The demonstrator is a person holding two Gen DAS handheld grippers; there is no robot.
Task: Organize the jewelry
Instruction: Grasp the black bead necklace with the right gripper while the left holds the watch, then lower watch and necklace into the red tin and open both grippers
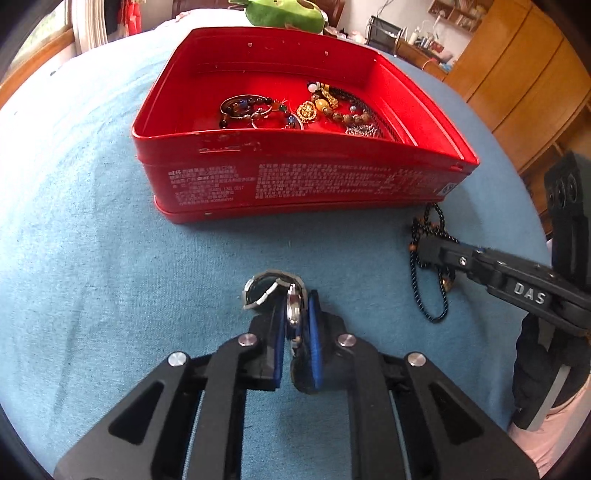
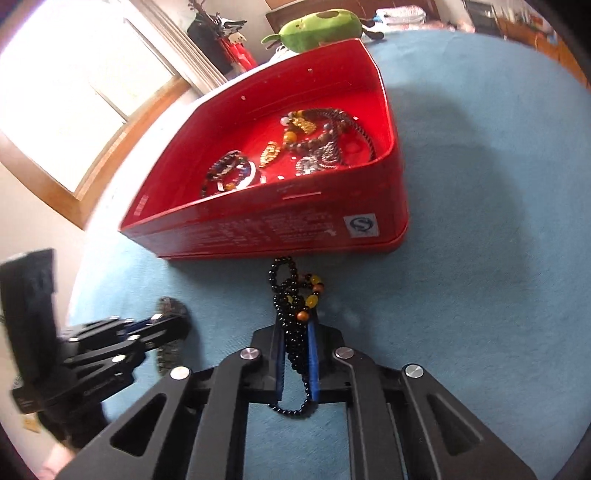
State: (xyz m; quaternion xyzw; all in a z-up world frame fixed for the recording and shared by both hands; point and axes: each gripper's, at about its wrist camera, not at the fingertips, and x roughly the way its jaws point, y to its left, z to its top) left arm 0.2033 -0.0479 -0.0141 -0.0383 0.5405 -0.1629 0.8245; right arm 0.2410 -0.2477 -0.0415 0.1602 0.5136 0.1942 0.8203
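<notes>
A red tin box [image 1: 295,177] stands open on the blue cloth and holds several bracelets and bead strings [image 1: 295,110]. My left gripper [image 1: 295,306] is shut on a silver wristwatch [image 1: 271,290], just in front of the box. My right gripper [image 2: 297,332] is shut on a black bead necklace [image 2: 291,295] with amber beads, which lies on the cloth at the box's near right corner [image 2: 369,236]. The right gripper also shows in the left wrist view [image 1: 428,251], on the necklace [image 1: 428,295]. The left gripper shows in the right wrist view [image 2: 162,321] with the watch [image 2: 170,306].
A green plush toy [image 1: 284,14] lies beyond the box. A wooden wardrobe [image 1: 517,74] stands at the right, a window [image 2: 74,92] at the left. Blue cloth [image 1: 92,240] spreads around the box.
</notes>
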